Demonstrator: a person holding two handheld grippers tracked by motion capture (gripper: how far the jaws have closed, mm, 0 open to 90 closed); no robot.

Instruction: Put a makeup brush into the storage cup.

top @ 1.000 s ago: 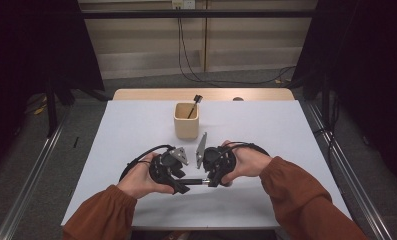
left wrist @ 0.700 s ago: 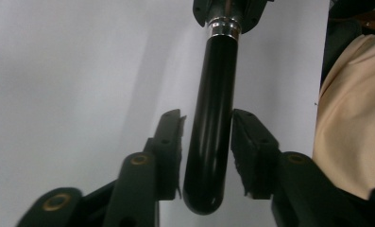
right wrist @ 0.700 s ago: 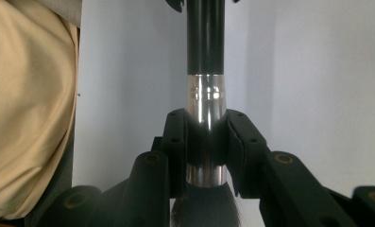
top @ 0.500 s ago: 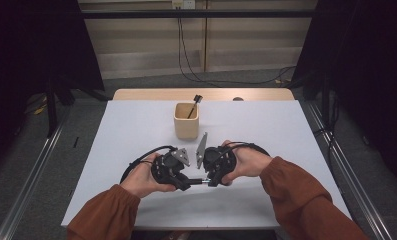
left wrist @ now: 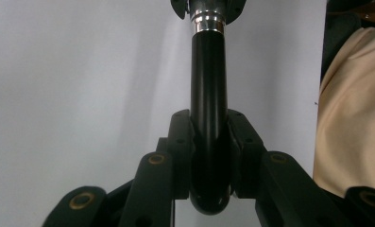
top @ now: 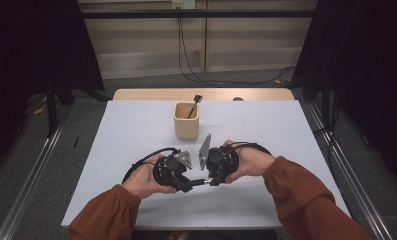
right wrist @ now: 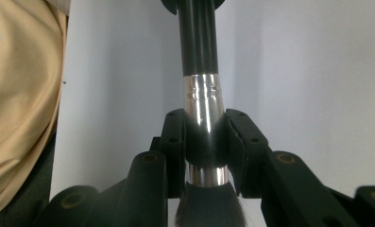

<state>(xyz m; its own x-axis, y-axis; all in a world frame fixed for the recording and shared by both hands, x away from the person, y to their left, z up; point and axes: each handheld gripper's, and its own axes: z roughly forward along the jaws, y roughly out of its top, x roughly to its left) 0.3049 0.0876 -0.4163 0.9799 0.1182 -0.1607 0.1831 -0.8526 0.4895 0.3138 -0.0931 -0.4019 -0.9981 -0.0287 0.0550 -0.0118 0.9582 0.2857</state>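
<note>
A makeup brush with a black handle, a silver ferrule and dark bristles hangs level between my two grippers, just above the near middle of the white table. My left gripper has just been closing and now presses both pads on the rounded end of the handle. My right gripper is shut on the ferrule, right beside the bristles. In the high view the left gripper and the right gripper face each other tip to tip.
A beige cup stands beyond the grippers at the table's middle, with a thin black stick leaning out of it. A wooden strip runs along the far edge. Orange sleeves come in from the bottom.
The left gripper's jaws have drawn in around the brush handle. Both hands have stayed where they were, and the brush has not moved.
</note>
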